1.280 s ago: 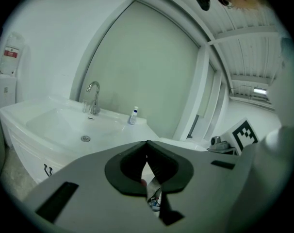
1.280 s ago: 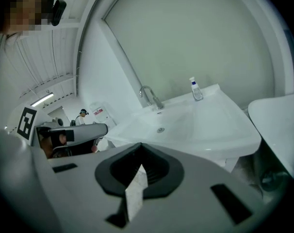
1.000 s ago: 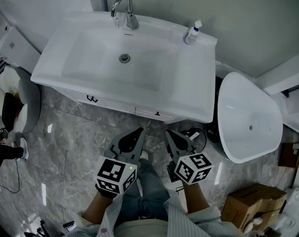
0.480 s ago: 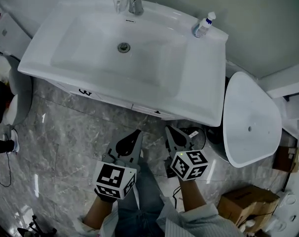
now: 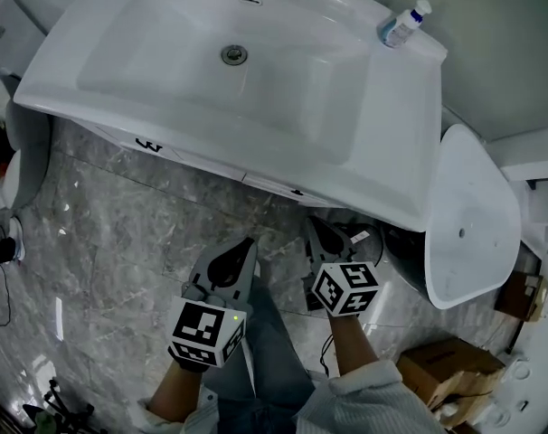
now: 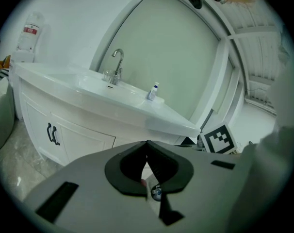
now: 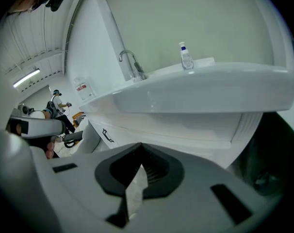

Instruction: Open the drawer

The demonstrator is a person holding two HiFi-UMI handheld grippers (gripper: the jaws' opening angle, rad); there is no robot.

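Note:
A white vanity (image 5: 396, 143) with a sink fills the top of the head view. Under its front edge runs the drawer front (image 5: 272, 185) with a small dark handle (image 5: 297, 192), closed. To its left, the cabinet doors carry a pair of black handles (image 5: 147, 143) (image 6: 51, 134) (image 7: 108, 136). My left gripper (image 5: 247, 242) (image 6: 147, 142) hovers over the marble floor, short of the vanity, shut with nothing in it. My right gripper (image 5: 315, 229) (image 7: 140, 144) is beside it, below the drawer handle, shut and empty too.
A soap bottle (image 5: 402, 23) and a faucet (image 6: 117, 64) stand on the vanity top. A white toilet-like bowl (image 5: 468, 215) sits to the right, with a cardboard box (image 5: 437, 373) near it. Dark cables (image 5: 363, 240) lie by the right gripper. My jeans-clad legs (image 5: 269, 351) are below.
Both grippers have sunk lower toward the floor, still shut. The vanity has slid up and grown in the head view as the camera came nearer.

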